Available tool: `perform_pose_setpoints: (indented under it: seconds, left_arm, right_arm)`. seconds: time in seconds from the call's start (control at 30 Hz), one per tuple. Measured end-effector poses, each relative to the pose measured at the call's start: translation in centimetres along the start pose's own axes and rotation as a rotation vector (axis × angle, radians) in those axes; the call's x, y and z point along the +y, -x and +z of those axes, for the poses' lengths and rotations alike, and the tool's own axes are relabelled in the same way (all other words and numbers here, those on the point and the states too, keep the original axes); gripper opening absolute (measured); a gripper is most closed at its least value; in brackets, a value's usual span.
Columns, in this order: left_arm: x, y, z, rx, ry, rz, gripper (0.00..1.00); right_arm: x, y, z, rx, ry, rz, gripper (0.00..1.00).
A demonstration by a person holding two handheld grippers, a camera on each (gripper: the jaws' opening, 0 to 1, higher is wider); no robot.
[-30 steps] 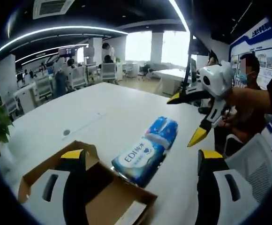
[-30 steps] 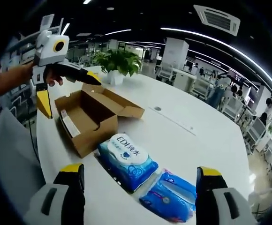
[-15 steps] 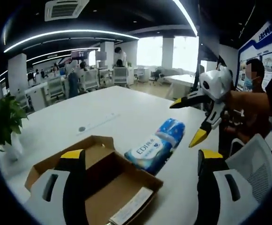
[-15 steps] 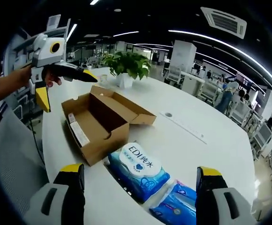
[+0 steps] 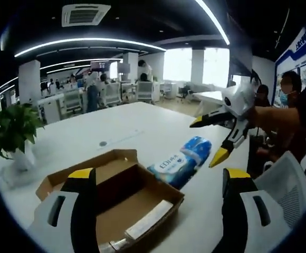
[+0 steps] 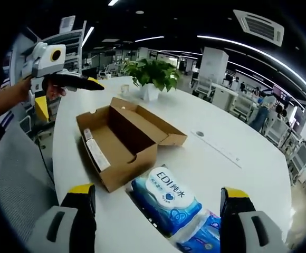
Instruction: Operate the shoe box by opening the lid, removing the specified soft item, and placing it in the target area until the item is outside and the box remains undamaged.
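An open brown cardboard shoe box (image 5: 122,203) (image 6: 117,143) lies on the white table (image 5: 116,134), lid folded back, a white strip lying along its floor. A blue-and-white pack of wet wipes (image 5: 180,161) (image 6: 166,202) lies on the table just outside the box, a second blue pack (image 6: 203,238) butted against its far end. My left gripper (image 5: 155,182) is open above the box, holding nothing; it also appears as the left gripper (image 6: 66,94). My right gripper (image 6: 156,197) is open above the wipes; it also appears as the right gripper (image 5: 208,139).
A potted plant (image 5: 11,129) (image 6: 153,76) stands on the table beyond the box. A grey chair back (image 5: 285,190) (image 6: 18,184) sits at the table's edge. A person (image 5: 287,105) sits to the side. Desks, chairs and people fill the office behind.
Both views have pulled back and swung, so the box shows more fully and the wipes sit farther from the left gripper. The packs and box stay put on the table.
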State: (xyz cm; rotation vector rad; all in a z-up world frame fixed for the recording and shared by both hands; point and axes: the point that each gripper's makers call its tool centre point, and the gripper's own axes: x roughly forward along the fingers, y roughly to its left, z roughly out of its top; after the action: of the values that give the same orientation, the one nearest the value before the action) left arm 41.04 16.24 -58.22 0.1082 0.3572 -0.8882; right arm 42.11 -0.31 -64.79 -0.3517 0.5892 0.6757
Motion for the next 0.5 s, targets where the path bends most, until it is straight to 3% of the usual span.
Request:
perform_pose_setpoints:
  seconds: [0.5]
  left_arm:
    - [1.2,3.7,-1.9,-0.017,-0.001,0.090,0.99]
  right_arm:
    - [2.0,-1.7,1.2,0.008,0.044,0.062,0.94]
